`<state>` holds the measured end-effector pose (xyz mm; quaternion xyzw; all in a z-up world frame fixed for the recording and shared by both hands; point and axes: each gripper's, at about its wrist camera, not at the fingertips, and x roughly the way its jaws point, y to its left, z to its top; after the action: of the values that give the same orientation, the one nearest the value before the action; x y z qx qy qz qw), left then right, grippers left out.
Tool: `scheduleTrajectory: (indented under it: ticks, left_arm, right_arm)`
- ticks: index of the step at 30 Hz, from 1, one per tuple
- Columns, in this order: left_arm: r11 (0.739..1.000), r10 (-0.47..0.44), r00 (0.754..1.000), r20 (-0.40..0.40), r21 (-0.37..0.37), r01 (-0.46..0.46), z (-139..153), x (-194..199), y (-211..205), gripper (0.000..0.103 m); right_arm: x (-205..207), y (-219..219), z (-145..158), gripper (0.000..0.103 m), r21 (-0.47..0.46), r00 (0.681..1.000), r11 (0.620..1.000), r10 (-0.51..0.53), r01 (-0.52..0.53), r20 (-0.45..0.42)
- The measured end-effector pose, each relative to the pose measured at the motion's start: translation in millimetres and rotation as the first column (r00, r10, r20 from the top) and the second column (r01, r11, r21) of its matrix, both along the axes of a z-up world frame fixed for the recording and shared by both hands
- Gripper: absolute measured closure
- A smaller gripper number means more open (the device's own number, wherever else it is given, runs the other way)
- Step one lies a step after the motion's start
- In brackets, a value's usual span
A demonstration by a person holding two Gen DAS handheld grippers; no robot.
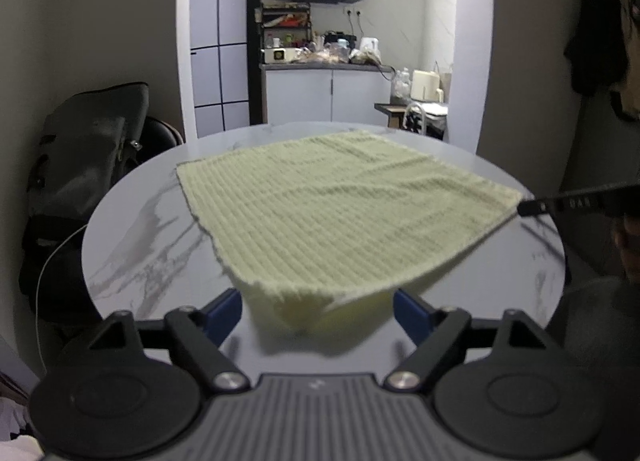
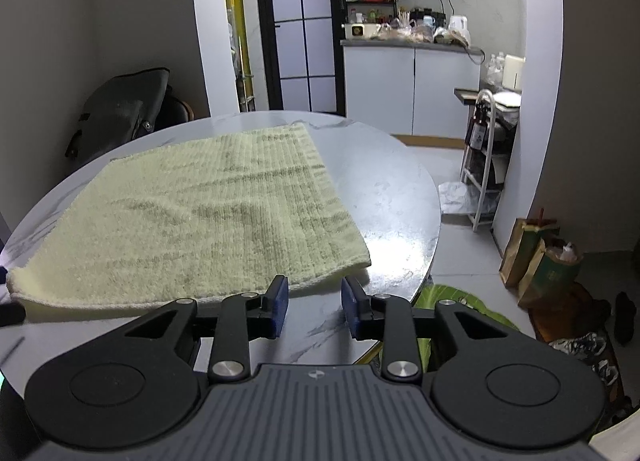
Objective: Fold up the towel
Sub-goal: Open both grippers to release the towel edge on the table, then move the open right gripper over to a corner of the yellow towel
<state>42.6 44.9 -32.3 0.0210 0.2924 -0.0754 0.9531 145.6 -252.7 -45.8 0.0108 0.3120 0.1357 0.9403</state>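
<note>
A pale green ribbed towel (image 1: 320, 213) lies spread on a round marble table (image 1: 132, 257). Its near edge is doubled over. My left gripper (image 1: 318, 311) is open, its blue pads either side of the towel's near corner, which sits raised between them. My right gripper (image 2: 315, 307) is open just short of the towel's (image 2: 200, 213) near right corner, over the bare table (image 2: 384, 197). Its tip (image 1: 532, 208) shows at the towel's right corner in the left wrist view.
A dark bag (image 1: 88, 149) on a chair stands behind the table at the left. A kitchen counter (image 2: 412, 43) lies beyond the doorway. A white rack (image 2: 488, 157) and paper bags (image 2: 540, 261) stand on the floor at the right.
</note>
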Motion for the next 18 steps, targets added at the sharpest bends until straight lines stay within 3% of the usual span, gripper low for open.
scheduleTrajectory:
  ticks: [4,9,18]
  left_arm:
    - [0.998,-0.037,0.999,-0.008,-0.044,0.036,-2,-3,1,0.020]
    - [0.998,-0.043,0.999,-0.003,-0.044,0.043,-2,-4,1,0.033]
    - [0.998,-0.055,0.998,0.027,-0.023,0.055,8,-18,1,0.034]
  right_arm:
    - [2,1,0,0.070,-0.003,1.000,1.000,-0.006,0.006,-0.004]
    - [-2,2,-7,0.070,-0.035,1.000,0.999,-0.011,0.011,0.000]
    - [-4,7,-8,0.070,-0.065,1.000,0.998,-0.017,0.018,0.006]
